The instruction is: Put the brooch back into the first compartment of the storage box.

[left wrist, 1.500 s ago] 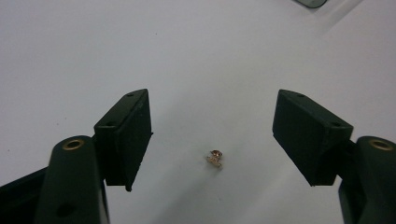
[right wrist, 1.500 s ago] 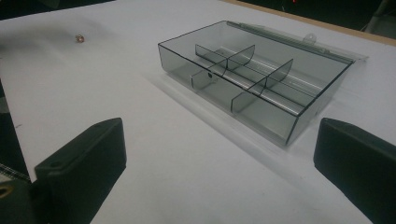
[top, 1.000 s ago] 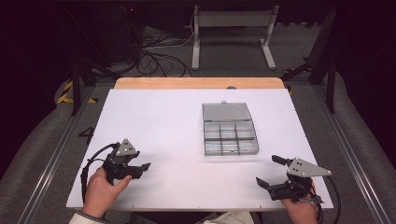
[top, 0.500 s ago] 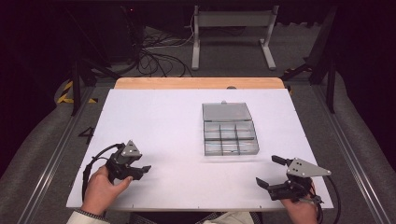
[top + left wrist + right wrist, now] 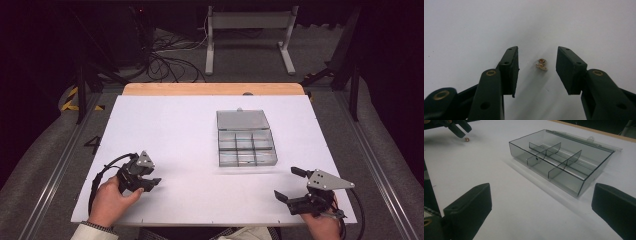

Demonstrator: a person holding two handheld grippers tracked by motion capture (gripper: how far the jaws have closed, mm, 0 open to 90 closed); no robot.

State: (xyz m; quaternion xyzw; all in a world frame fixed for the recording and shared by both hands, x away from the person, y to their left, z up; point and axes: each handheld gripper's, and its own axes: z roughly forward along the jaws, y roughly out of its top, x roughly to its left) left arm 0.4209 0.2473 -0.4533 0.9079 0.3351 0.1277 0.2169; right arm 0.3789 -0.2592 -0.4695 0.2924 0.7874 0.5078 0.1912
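Note:
A tiny gold-coloured metal piece (image 5: 541, 64) lies on the white table between the jaws of my left gripper (image 5: 538, 48). The jaws have just been closing and stand apart from it on both sides, so the gripper is open. From above, the left gripper (image 5: 155, 181) sits near the table's front left, held by a hand. The right gripper view catches the same piece (image 5: 467, 139) at its far left, under the left gripper's tips (image 5: 459, 128). My right gripper (image 5: 286, 183) rests at the front right, open wide and empty.
A clear smoky plastic compartment box (image 5: 248, 159) with its lid folded back stands right of the table's centre, ahead of the right gripper (image 5: 541, 192); its compartments (image 5: 596, 173) look empty. A wooden strip (image 5: 210, 89) edges the table's far side.
The left gripper has shifted a little to the right and its jaws have drawn closer together. The right gripper has stayed put.

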